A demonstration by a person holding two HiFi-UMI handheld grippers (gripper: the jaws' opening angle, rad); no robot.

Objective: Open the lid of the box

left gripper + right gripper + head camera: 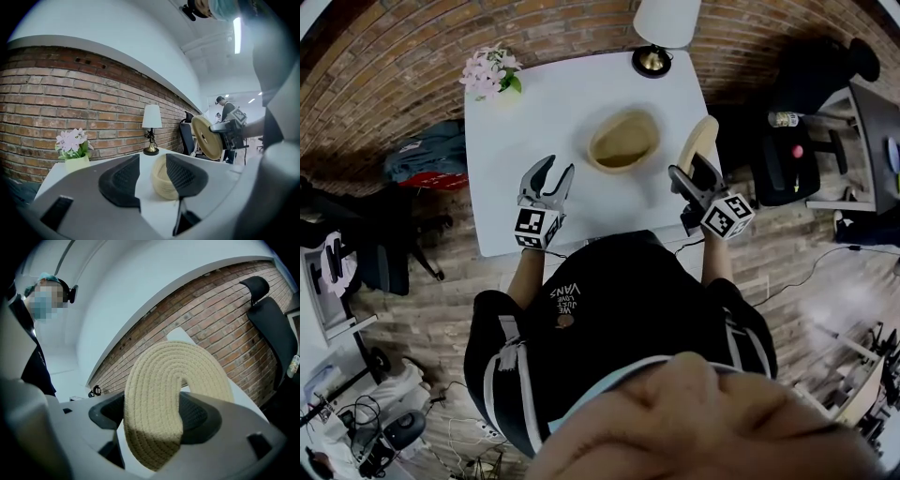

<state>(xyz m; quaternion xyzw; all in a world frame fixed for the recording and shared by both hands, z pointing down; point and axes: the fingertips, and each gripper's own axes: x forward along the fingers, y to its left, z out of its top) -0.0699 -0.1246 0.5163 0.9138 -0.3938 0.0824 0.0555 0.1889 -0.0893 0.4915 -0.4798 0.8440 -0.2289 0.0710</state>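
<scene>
A round woven rope box [623, 141] stands uncovered in the middle of the white table [534, 112]. Its flat coiled lid [698, 142] is held on edge to the right of the box, off the table top. My right gripper [689, 169] is shut on the lid [168, 380], both pads pressed against its faces. My left gripper [557, 169] hovers over the table to the left of the box. Its jaws stand partly apart with nothing between them, and the box [159, 180] shows beyond the gap. The lid [206, 137] is also visible from there.
A pot of pink flowers [492, 73] stands at the table's far left corner and a lamp [654, 56] at the far right. A black office chair [797, 141] is to the right of the table. Bags [427, 159] lie on the floor to its left.
</scene>
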